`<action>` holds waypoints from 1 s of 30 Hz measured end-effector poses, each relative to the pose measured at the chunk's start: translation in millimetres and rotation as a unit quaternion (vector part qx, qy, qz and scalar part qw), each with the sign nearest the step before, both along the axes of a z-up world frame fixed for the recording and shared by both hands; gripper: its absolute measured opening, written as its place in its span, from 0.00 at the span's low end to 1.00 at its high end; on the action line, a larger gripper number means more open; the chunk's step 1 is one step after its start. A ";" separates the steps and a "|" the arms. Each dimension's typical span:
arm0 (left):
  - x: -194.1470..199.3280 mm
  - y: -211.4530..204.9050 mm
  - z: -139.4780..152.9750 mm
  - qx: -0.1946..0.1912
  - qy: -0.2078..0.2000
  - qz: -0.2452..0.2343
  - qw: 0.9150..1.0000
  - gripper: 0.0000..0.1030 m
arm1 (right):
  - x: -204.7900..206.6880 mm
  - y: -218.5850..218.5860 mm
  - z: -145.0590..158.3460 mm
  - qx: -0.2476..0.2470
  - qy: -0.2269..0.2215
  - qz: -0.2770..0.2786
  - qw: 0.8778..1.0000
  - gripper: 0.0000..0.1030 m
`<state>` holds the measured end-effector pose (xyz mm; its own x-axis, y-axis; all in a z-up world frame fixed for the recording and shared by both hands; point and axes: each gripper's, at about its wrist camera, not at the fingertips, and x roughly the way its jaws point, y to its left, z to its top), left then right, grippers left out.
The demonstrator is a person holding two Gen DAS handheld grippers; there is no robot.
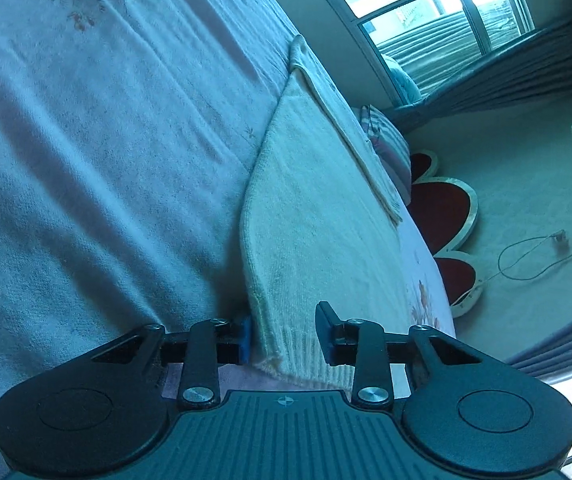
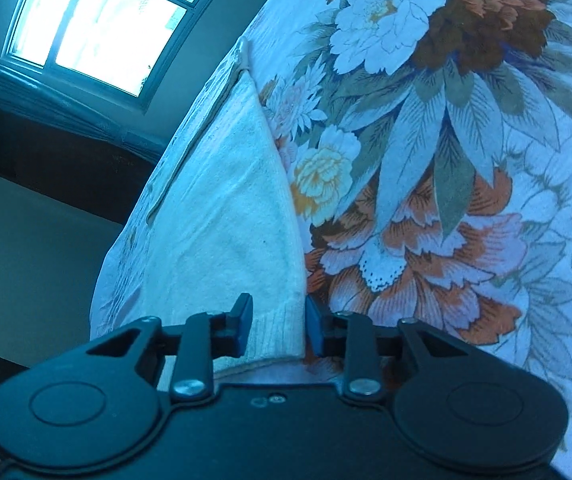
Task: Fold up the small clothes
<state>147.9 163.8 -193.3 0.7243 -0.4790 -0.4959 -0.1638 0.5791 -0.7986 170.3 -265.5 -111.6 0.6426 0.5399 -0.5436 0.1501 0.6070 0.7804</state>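
1. Left wrist view: cream sweater (image 1: 317,208) flat on the bed, stretching away from the camera, just beside a pale blanket (image 1: 106,160).
2. Ribbed hem between the fingers of the left gripper (image 1: 285,316); jaws partly closed, left pad touching the hem's edge, right pad over the cloth. Cannot tell whether pinching.
3. Window (image 1: 425,12) and red headboard (image 1: 441,204) beyond.
4. Right wrist view: same sweater (image 2: 222,208) on a floral sheet (image 2: 445,160), near the bed's edge.
5. Right gripper (image 2: 278,304) narrowed onto the hem's corner, pads pressing both sides of the rib, pinching it.
6. Window (image 2: 94,28) at upper left.
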 end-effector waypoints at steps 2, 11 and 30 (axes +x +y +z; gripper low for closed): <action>1.2 -0.2 -3.0 -0.005 -0.002 0.005 1.000 0.32 | -0.2 -0.4 -2.5 0.010 0.001 -0.002 1.000 0.25; 10.1 -5.5 -2.4 -0.003 -0.005 -0.010 1.000 0.32 | -3.3 0.1 -14.4 0.042 0.009 -0.005 0.999 0.14; 9.4 -16.7 12.7 0.092 -0.025 0.007 0.995 0.04 | 2.1 10.9 -4.2 -0.005 -0.024 0.020 1.000 0.06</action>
<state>157.2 147.1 -180.6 0.7559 -0.3728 -0.5381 -0.1366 0.7141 -0.6866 172.4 -254.6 -115.8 0.6462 0.5596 -0.5189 0.0888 0.6202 0.7794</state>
